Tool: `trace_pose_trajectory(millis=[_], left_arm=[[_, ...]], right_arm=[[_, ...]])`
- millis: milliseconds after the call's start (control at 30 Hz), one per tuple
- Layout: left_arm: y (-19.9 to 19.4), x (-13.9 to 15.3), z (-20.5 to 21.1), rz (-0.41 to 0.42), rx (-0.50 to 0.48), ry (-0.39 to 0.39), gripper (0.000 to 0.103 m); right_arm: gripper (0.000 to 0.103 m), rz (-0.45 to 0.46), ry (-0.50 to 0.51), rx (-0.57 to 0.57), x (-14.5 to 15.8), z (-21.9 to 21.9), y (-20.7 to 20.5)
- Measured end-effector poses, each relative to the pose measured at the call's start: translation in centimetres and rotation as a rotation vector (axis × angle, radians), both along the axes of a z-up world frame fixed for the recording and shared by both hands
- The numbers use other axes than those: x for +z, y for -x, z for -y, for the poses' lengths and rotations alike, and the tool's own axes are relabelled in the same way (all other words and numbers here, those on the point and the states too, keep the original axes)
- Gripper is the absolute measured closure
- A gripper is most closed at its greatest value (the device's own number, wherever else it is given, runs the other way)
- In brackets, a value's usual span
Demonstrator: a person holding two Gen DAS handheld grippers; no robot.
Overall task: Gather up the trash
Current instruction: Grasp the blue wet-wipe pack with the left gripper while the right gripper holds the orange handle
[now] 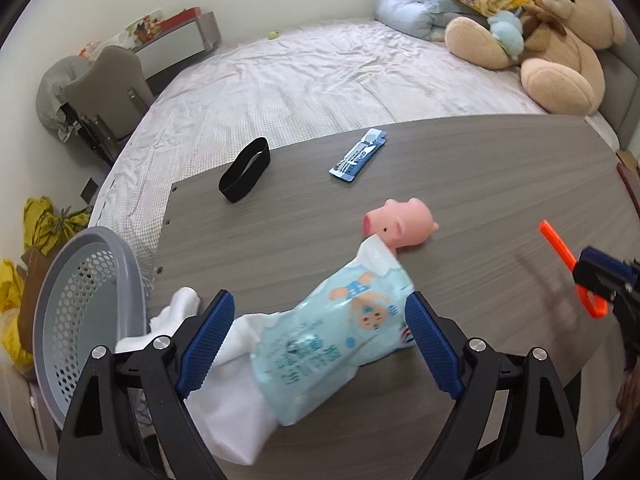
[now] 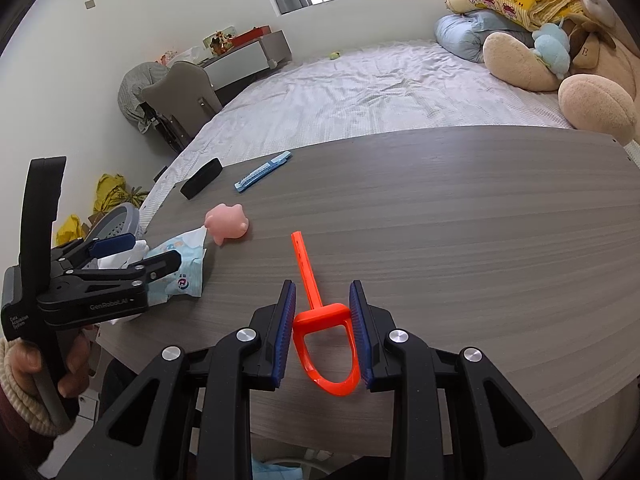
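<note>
A light-blue wet-wipe packet (image 1: 340,332) lies on the grey wooden table (image 1: 480,184), partly over a white cloth (image 1: 224,392). My left gripper (image 1: 320,324) is open, its blue pads on either side of the packet without closing on it; it shows from the side in the right wrist view (image 2: 136,252). My right gripper (image 2: 322,328) is shut on the loop handle of an orange plastic tool (image 2: 320,316), whose stem points away across the table. The tool also shows in the left wrist view (image 1: 560,256).
A grey perforated basket (image 1: 80,304) stands off the table's left edge. On the table are a pink pig toy (image 1: 400,220), a blue wrapper (image 1: 358,154) and a black band (image 1: 245,174). A bed with a teddy bear (image 1: 560,40) lies beyond.
</note>
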State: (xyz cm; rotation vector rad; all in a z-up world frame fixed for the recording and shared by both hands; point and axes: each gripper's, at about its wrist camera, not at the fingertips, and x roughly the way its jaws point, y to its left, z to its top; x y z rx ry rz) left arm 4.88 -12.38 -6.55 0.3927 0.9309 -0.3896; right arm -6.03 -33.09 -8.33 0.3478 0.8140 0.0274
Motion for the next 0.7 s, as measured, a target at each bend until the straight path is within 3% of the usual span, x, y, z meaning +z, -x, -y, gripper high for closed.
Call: trace_pose_trajectory(millis=[400, 500, 700], left_arm=[[1.0, -0.3, -0.2, -0.025, -0.392, -0.108, 0.017], [0.5, -0.9, 0.1, -0.052, -0.45, -0.112, 0.017], [-0.8, -2.1, 0.6, -0.109, -0.476, -0.131, 0.017]], right_arm=[[0.076, -0.006, -0.018, -0.008, 0.3, 0.2, -0.4], [0.076, -0.007, -0.013, -0.008, 0.5, 0.0, -0.4], [0.076, -0.003, -0.005, -0.009, 1.1, 0.0, -0.4]])
